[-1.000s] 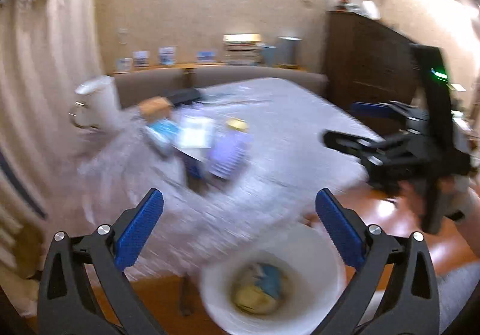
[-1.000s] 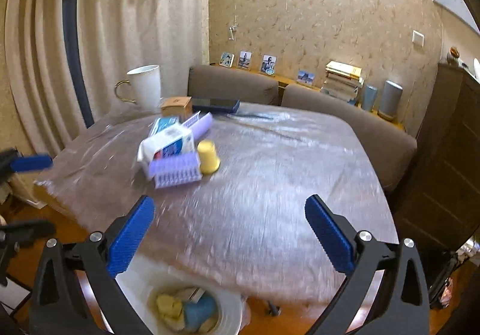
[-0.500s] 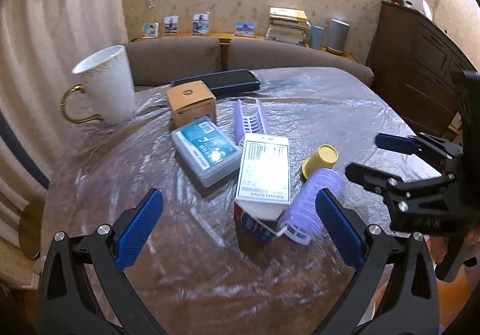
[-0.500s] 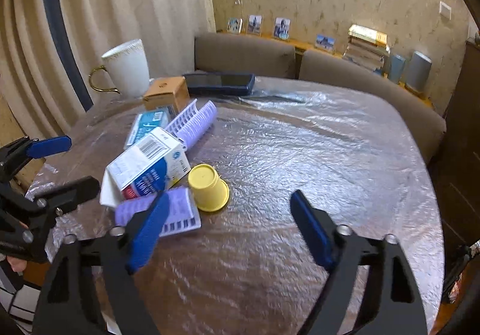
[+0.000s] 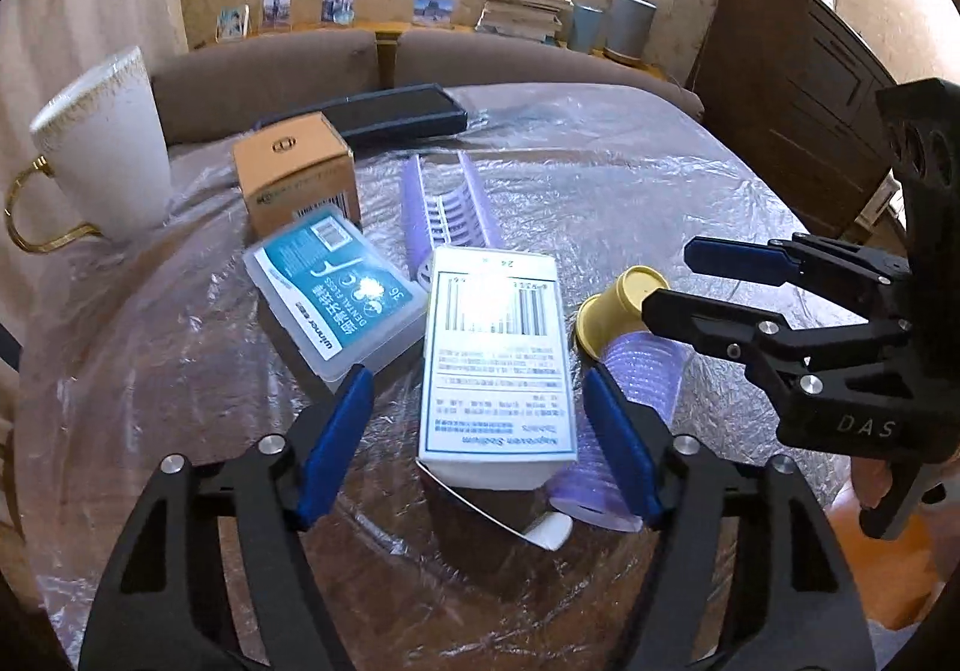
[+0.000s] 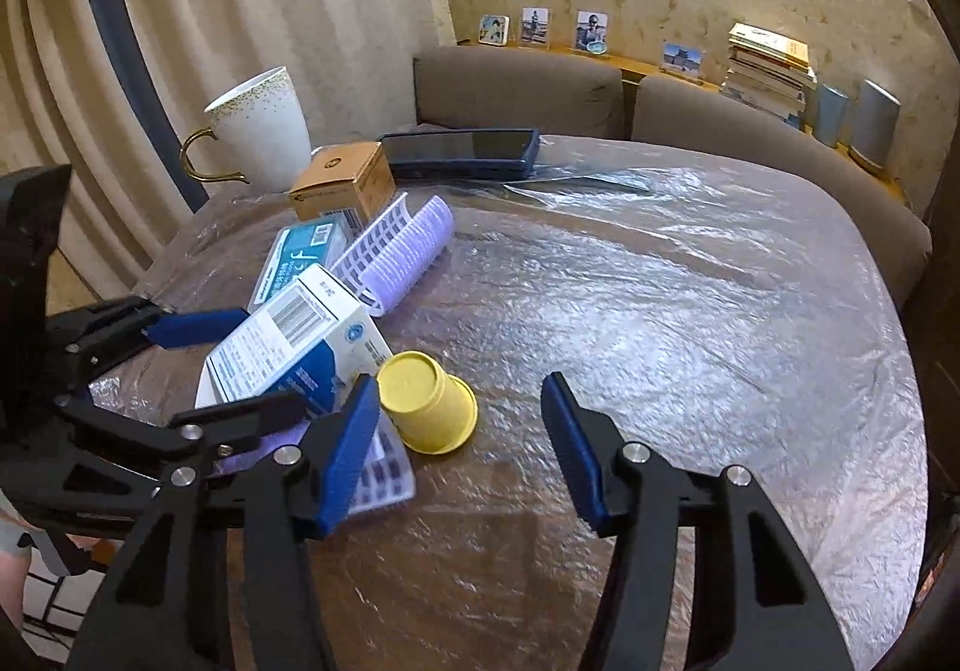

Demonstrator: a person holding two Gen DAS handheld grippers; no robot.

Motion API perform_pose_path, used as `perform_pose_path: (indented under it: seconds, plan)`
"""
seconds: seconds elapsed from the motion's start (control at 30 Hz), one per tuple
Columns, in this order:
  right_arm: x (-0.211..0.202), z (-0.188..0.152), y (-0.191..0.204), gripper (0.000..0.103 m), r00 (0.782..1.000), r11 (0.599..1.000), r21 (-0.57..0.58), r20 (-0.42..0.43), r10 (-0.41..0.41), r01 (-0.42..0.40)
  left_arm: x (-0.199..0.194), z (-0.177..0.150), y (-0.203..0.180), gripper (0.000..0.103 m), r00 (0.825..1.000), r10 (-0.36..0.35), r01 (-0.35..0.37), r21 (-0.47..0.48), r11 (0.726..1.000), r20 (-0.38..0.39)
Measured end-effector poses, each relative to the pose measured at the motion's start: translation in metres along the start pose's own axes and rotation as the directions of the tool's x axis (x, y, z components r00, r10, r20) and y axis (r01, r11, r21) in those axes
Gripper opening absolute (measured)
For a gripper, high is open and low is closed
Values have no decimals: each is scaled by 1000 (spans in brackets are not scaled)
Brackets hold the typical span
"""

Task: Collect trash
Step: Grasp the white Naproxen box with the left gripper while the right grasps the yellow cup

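Note:
A white and blue medicine carton (image 5: 498,353) with an open flap lies on the table, also in the right wrist view (image 6: 288,347). My left gripper (image 5: 480,431) is open, its blue pads on either side of the carton's near end, not touching. A yellow paper cup (image 6: 426,407) lies on its side beside the carton, also in the left wrist view (image 5: 612,305). My right gripper (image 6: 462,443) is open, with the cup just ahead of its left pad. It shows in the left wrist view (image 5: 690,281) at the right.
A dental floss box (image 5: 330,293), purple hair rollers (image 6: 402,251), a brown cardboard box (image 5: 294,173), a white mug (image 6: 258,131) and a dark phone (image 6: 462,152) sit on the plastic-covered table (image 6: 660,311). Sofa backs stand behind it.
Both grippers rose from the white bin below the table edge and moved in over the table. The left one now straddles the carton; the right one has neared the cup.

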State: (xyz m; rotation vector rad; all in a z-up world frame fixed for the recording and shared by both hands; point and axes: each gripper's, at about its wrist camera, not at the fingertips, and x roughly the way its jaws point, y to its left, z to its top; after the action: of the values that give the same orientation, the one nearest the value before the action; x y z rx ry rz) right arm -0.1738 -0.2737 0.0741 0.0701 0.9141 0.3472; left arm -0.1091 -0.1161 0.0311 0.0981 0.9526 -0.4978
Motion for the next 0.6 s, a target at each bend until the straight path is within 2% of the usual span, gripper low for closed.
perform_pose_path:
  seconds: [0.07,0.13,0.23,0.43,0.6]
  plan:
    - [1,2,2,54,1000,1000,-1,-5,9,-9,3,1,5,68,1000,-26,25,-25,999,-11]
    - [1,3,4,54,1000,1000,-9,-5,22,-22,5,0,7,68,1000,-23,22,-32,999,-18]
    - [4,3,9,54,1000,999,-27,-11,25,-25,5,-2,6,54,1000,-11,10,-16,1000,-23]
    - [12,6,-1,49,999,1000,-4,-30,23,-23,-2,-7,9,53,1000,18,-17,6,1000,-24]
    - [18,5,-4,49,999,1000,-5,-42,21,-21,-6,-13,13,53,999,26,-25,19,1000,-24]
